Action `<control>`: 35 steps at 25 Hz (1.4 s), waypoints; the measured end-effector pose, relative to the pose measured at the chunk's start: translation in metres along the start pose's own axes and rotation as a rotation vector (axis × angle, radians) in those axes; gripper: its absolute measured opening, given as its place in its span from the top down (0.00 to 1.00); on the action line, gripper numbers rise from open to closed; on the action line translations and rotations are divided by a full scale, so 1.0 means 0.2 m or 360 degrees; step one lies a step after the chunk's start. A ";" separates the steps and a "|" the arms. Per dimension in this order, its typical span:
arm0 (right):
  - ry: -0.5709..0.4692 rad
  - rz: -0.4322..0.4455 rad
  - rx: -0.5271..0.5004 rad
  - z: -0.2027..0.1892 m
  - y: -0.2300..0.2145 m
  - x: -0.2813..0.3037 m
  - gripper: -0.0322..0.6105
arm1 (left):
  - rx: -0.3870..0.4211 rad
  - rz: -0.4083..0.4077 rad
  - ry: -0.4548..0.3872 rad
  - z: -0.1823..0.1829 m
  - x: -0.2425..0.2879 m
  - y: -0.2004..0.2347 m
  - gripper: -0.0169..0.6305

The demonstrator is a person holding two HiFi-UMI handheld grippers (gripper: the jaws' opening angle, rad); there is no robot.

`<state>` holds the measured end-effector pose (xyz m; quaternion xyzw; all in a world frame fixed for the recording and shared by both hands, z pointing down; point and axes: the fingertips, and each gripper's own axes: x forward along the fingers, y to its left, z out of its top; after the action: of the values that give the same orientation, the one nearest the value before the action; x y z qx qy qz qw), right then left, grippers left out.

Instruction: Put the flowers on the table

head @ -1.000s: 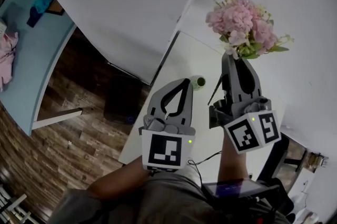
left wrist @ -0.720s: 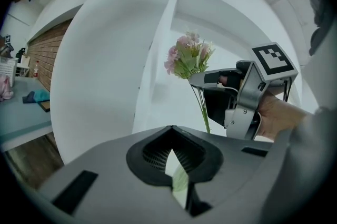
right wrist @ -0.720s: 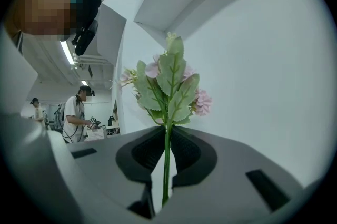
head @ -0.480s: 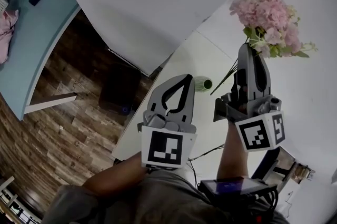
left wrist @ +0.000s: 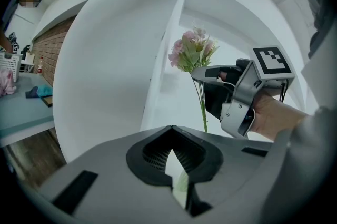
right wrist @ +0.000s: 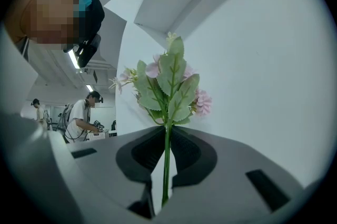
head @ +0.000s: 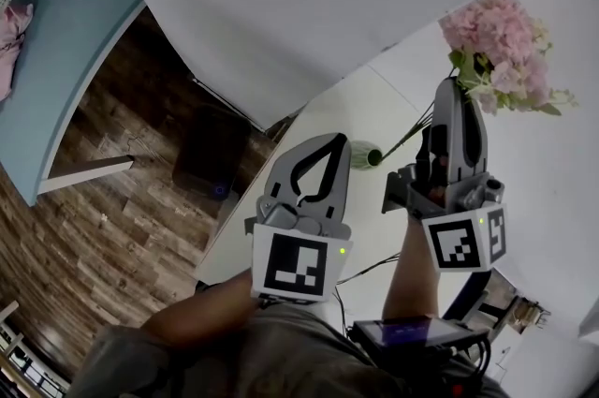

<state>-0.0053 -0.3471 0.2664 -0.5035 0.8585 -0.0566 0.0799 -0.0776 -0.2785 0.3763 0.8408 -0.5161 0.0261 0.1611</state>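
At the far left stands a blue table point(head: 56, 59) with a few things on it too small to tell, and beside it lies a brown wooden floor point(head: 122, 237). A broad white wall point(head: 281, 3) fills the far middle of the head view. Near its foot runs a white table point(head: 374, 101), on which a small green vase point(head: 367, 154) stands. The left gripper point(head: 332, 140) hovers over the table's left edge, just left of the vase. Its own view shows the left gripper point(left wrist: 171, 128) with its fingers together at the tips and nothing between them. To its right, the right gripper point(head: 456, 84) is raised over the table with its fingers clamped on the stems of the flowers point(head: 501, 36). The pink blooms and green leaves stand out past the fingertips against the white wall at the far right, well above the table. The loose stem ends point(head: 412, 129) trail back toward the vase; whether they reach it I cannot tell. From the left gripper's side the flowers point(left wrist: 192, 51) show in the air, held by the person's right hand point(left wrist: 271, 115). In the right gripper's own view the fingers of the right gripper point(right wrist: 167, 127) press one thin green stem point(right wrist: 166, 165), with the leaves point(right wrist: 168, 83) just above.
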 end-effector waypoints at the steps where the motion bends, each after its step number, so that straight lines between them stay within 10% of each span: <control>1: -0.0003 0.0001 0.0002 -0.01 0.00 0.00 0.89 | 0.0000 0.0001 0.0006 -0.01 0.00 0.00 0.96; 35: 0.0155 0.0109 0.0026 -0.46 -0.06 -0.23 0.89 | 0.0031 0.0064 0.0101 -0.19 0.07 -0.03 0.96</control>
<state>0.0093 -0.3114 0.3622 -0.4699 0.8775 -0.0851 0.0441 -0.0619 -0.2764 0.4142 0.8306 -0.5273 0.0609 0.1685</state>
